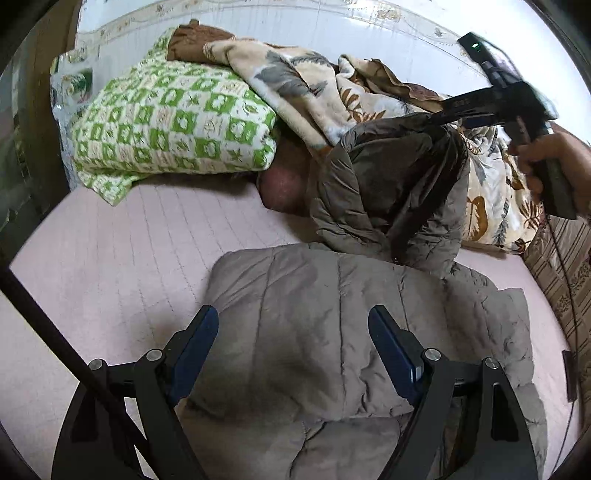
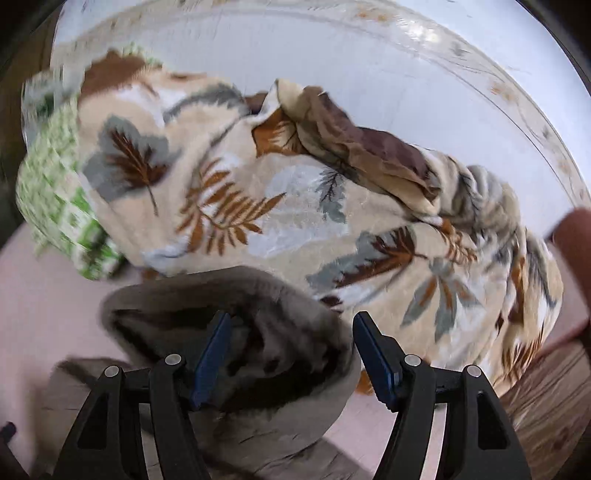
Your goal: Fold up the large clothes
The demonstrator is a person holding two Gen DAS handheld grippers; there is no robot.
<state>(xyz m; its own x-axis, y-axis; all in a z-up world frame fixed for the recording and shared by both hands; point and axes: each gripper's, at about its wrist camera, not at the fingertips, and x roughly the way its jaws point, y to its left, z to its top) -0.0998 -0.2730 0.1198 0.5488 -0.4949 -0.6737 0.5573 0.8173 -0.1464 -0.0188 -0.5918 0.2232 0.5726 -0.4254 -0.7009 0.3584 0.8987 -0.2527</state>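
Note:
A large grey padded jacket point(image 1: 332, 314) lies on the pink bed sheet point(image 1: 129, 240). Its near part is flat, and its far part point(image 1: 388, 177) is bunched up against a pile of bedding. My left gripper point(image 1: 291, 317) hovers over the flat part, open and empty. A hand point(image 1: 546, 155) holds my right gripper point(image 1: 443, 114) high at the right, its tips at the top of the bunched part. In the blurred right wrist view the right gripper point(image 2: 291, 321) stands wide, with the jacket's rumpled fold point(image 2: 258, 332) between and below its fingers; the pads do not seem to press on it.
A leaf-patterned beige blanket point(image 2: 295, 192) is heaped along the white wall point(image 1: 332, 33), beside a green-and-white checked quilt point(image 1: 173, 122). A striped brown cloth point(image 1: 561, 266) runs along the bed's right edge. Bare pink sheet shows to the jacket's left.

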